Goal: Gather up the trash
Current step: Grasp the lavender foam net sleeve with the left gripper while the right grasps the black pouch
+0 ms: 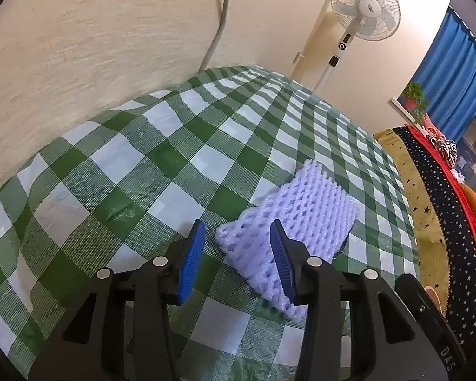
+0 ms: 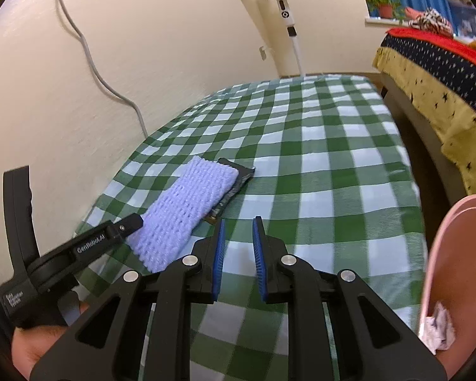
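A lavender foam fruit net (image 1: pixel 288 216) lies flat on the green-checked tablecloth (image 1: pixel 142 174). My left gripper (image 1: pixel 237 225) hovers open over its near end; the right pad stands above the net, the left pad over bare cloth, and neither presses on it. In the right wrist view the same net (image 2: pixel 190 203) rests on a dark wrapper (image 2: pixel 241 174), with one of the left gripper's fingers (image 2: pixel 123 227) at its near corner. My right gripper (image 2: pixel 239 222) sits to the right of the net, its blue pads a narrow gap apart with nothing between them.
A pink bin (image 2: pixel 444 254) holding a crumpled tissue (image 2: pixel 438 330) stands off the table's right edge. A bed with a starry cover (image 2: pixel 444 73) lies beyond it. A standing fan (image 1: pixel 365 9) and a grey cable (image 2: pixel 89 63) stand by the wall.
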A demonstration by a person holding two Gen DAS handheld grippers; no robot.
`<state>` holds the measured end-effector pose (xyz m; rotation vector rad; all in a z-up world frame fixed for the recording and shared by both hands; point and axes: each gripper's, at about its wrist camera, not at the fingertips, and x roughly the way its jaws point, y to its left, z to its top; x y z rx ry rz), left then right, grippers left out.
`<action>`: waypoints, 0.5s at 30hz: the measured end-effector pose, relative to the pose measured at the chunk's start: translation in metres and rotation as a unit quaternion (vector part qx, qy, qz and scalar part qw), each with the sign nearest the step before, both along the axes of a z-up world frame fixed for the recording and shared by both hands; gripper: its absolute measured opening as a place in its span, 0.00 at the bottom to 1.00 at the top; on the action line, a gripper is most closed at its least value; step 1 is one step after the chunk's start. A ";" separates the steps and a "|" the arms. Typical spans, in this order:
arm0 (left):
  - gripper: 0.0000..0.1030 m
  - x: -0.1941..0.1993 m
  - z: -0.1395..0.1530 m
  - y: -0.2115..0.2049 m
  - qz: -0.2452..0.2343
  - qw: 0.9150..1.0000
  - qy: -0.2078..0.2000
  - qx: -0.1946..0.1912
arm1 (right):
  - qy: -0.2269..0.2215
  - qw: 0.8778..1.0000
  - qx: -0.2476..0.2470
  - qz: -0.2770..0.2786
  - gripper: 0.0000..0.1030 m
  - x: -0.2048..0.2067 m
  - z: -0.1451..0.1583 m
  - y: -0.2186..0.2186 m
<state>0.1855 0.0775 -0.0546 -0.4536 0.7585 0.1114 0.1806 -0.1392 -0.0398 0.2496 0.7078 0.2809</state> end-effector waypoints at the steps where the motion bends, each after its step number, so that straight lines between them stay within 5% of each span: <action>1: 0.41 0.001 -0.001 0.000 -0.002 1.000 0.002 -0.001 | 0.004 1.000 0.003 0.001 0.18 0.002 -0.001 0.001; 8: 0.40 0.004 -0.004 -0.001 -0.014 1.000 0.010 -0.007 | 0.031 0.999 0.023 0.008 0.18 0.023 -0.011 0.011; 15: 0.09 0.003 -0.005 0.000 -0.028 0.999 0.007 -0.016 | 0.051 0.998 0.028 0.009 0.18 0.047 -0.020 0.025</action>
